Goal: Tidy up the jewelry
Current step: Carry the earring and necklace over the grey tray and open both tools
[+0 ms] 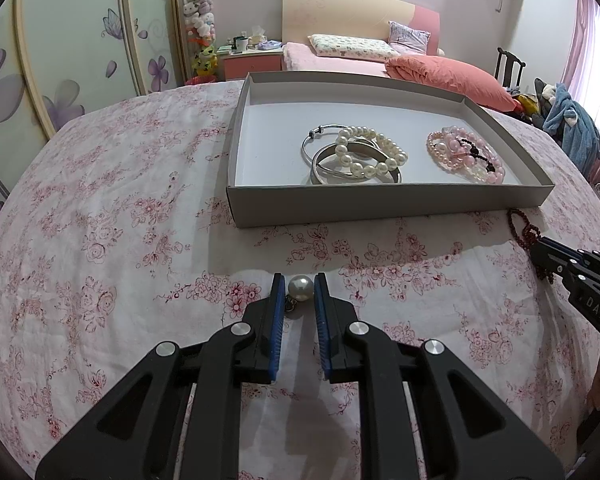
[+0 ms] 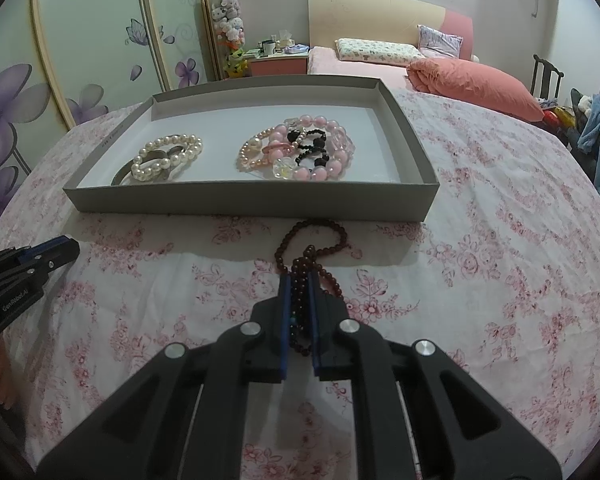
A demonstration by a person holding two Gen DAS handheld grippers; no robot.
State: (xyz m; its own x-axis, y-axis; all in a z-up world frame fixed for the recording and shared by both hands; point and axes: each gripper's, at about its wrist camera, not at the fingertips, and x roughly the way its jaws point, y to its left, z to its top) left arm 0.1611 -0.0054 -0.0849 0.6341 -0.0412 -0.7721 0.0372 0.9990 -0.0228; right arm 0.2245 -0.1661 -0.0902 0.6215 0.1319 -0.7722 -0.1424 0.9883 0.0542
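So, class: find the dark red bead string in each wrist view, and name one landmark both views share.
Left wrist view: dark red bead string at the right edge, by the right tool.
Right wrist view: bottom centre, clamped in that tool.
Shared landmark: grey tray.

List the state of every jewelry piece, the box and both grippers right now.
Left gripper: shut on the large white pearl earring.
Right gripper: shut on the dark red bead strand, which trails on the floral cloth.
Grey cardboard box: open, lidless.
White pearl bracelet: lying on the silver bangles.
Pink bead bracelets: piled in the box.
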